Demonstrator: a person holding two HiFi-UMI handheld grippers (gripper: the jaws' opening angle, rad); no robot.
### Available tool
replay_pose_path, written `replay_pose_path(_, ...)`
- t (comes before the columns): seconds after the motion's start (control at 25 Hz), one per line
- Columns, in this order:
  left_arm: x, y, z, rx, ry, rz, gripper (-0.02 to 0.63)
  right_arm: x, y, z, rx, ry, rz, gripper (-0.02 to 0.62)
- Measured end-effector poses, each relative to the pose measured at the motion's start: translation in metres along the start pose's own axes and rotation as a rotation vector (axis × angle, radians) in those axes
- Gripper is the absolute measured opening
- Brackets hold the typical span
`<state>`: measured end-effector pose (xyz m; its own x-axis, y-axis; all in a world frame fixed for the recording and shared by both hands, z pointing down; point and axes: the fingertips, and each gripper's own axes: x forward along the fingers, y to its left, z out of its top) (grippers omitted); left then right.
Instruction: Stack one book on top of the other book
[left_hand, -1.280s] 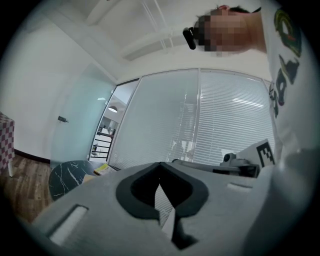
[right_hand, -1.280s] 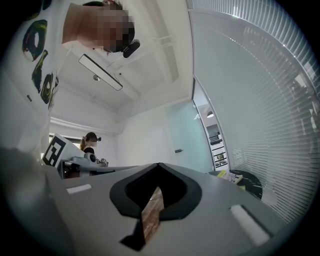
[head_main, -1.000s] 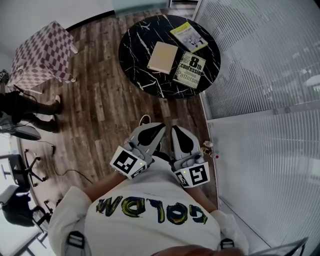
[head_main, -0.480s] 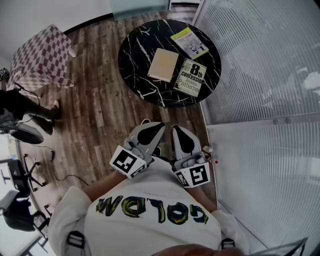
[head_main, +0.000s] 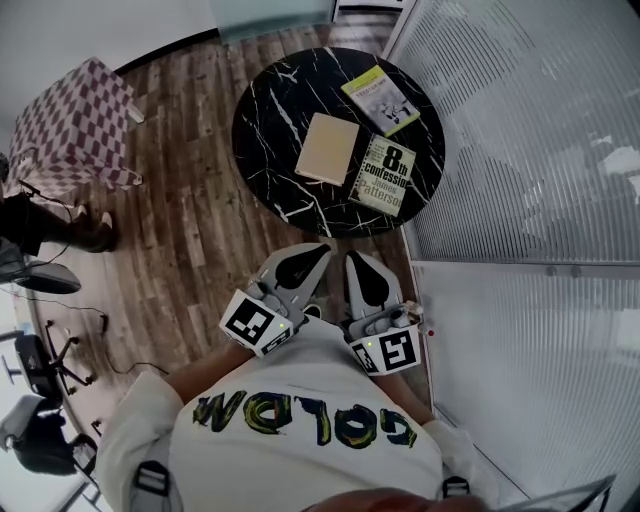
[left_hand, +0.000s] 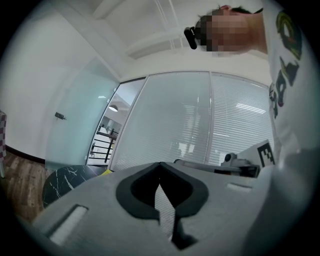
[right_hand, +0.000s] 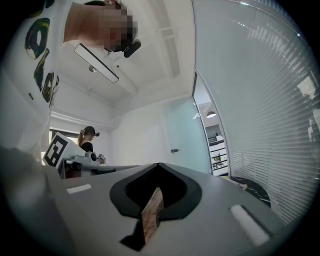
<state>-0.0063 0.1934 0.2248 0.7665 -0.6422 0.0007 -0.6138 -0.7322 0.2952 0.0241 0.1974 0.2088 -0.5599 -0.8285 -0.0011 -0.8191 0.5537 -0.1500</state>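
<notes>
Three books lie on a round black marble table (head_main: 262, 140) in the head view: a cream book (head_main: 327, 148) in the middle, a grey-green "8th confession" book (head_main: 388, 176) to its right, and a yellow-green book (head_main: 379, 99) behind that. My left gripper (head_main: 316, 254) and right gripper (head_main: 354, 263) are held side by side close to my chest, short of the table's near edge. Both are shut with nothing in them. In the left gripper view the shut gripper (left_hand: 161, 197) points level, with the table (left_hand: 65, 181) low at the left. The right gripper (right_hand: 155, 200) is shut too.
A glass wall with blinds (head_main: 520, 150) runs along the right, close to the table. A pink checkered table (head_main: 75, 125) stands at the far left, with office chairs (head_main: 40, 365) and a standing person (head_main: 40, 225) by the left edge. The floor (head_main: 200, 230) is wood.
The table and books have come nearer to me in the head view. Both grippers stay shut in the same place in front of my chest.
</notes>
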Motion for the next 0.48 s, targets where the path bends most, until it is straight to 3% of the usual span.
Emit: replay_pose_path(0.48,0.032,0.075,0.024,-0.022,0.009,-0.019,0.002,0.083,-0.022,0.002,-0.005,0.030,-0.018,0.003)
